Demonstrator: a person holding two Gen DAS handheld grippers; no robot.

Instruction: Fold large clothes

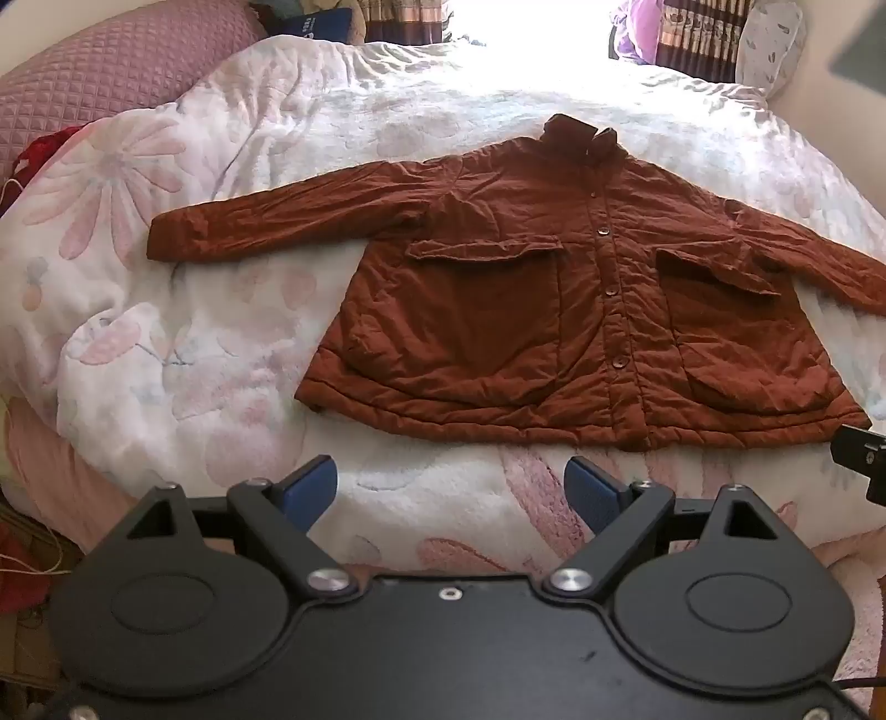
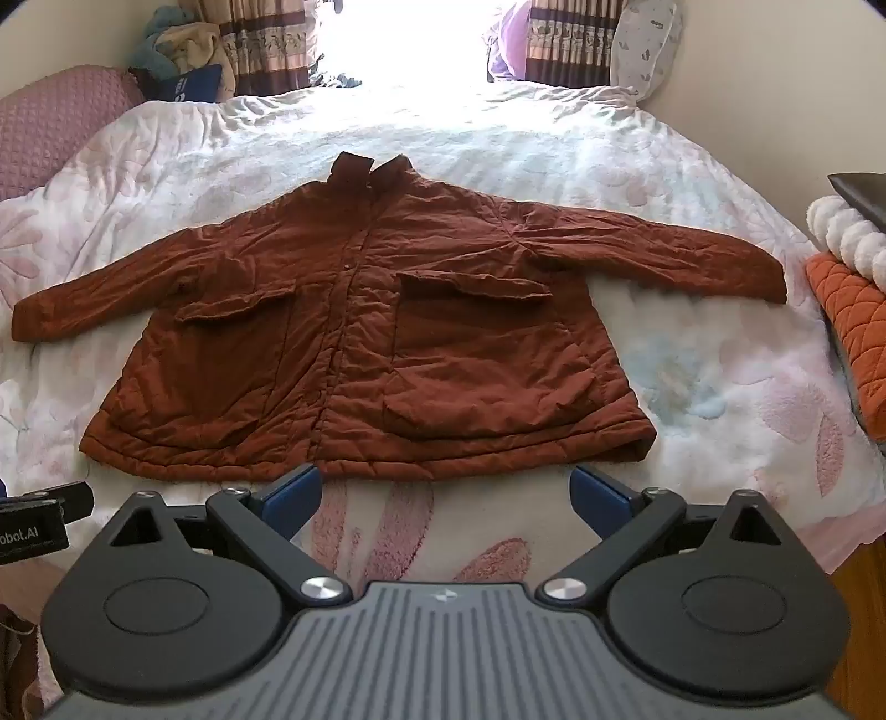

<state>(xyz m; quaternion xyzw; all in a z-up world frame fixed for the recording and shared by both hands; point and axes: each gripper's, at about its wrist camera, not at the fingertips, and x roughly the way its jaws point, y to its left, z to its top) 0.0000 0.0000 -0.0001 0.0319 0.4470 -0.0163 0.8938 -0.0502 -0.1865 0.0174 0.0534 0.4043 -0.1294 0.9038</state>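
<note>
A rust-brown padded jacket (image 1: 531,310) lies flat and face up on the bed, buttoned, with both sleeves spread out sideways and its collar pointing away from me. It also shows in the right wrist view (image 2: 376,343). My left gripper (image 1: 451,487) is open and empty, hovering just short of the jacket's hem, toward its left half. My right gripper (image 2: 446,493) is open and empty, just short of the hem near its middle and right half. Part of the right gripper (image 1: 861,457) shows at the left view's right edge.
The jacket rests on a white floral quilt (image 2: 720,387) covering the bed. A pink quilted headboard (image 1: 111,72) is at the left. An orange quilted cushion with white pom-poms (image 2: 853,310) lies at the right edge. Curtains and a bright window (image 2: 415,39) are behind.
</note>
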